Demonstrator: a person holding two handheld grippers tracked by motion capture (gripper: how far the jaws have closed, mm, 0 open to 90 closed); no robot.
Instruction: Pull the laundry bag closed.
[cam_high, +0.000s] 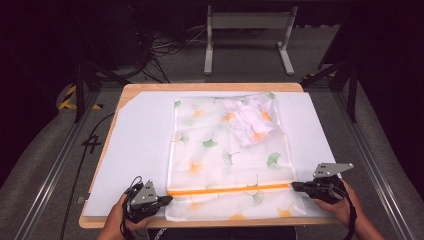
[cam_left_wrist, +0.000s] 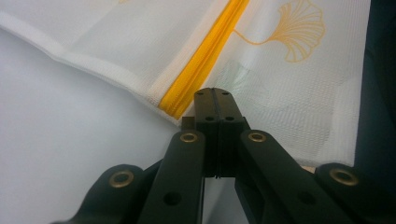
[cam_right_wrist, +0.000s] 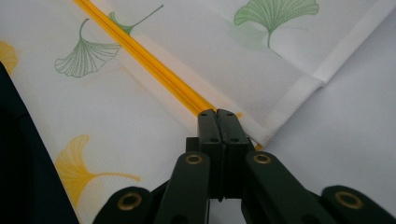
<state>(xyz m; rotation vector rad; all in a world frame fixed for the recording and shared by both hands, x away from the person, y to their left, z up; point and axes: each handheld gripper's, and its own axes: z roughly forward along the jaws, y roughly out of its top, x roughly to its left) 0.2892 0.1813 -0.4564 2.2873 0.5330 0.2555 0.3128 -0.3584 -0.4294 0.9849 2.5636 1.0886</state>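
Note:
A sheer mesh bag (cam_high: 225, 150) printed with green and orange ginkgo leaves lies flat on a white mat (cam_high: 140, 145). A crumpled white garment (cam_high: 250, 120) sits inside it at the far right corner. A yellow zipper (cam_high: 230, 189) runs across the bag's near end. My left gripper (cam_high: 169, 199) rests at the zipper's left end, jaws pressed together. My right gripper (cam_high: 294, 186) sits at its right end, also shut. In the left gripper view the tips (cam_left_wrist: 213, 91) touch the zipper (cam_left_wrist: 205, 60) end. In the right gripper view the tips (cam_right_wrist: 217, 112) cover the zipper (cam_right_wrist: 149, 60) end. Anything pinched is hidden.
The mat covers a wooden table (cam_high: 200, 86) whose near edge runs just under both hands. Beyond the table stand a white metal frame (cam_high: 247, 20) and loose cables (cam_high: 160, 50) on the floor. Metal rails (cam_high: 50, 170) run along both sides.

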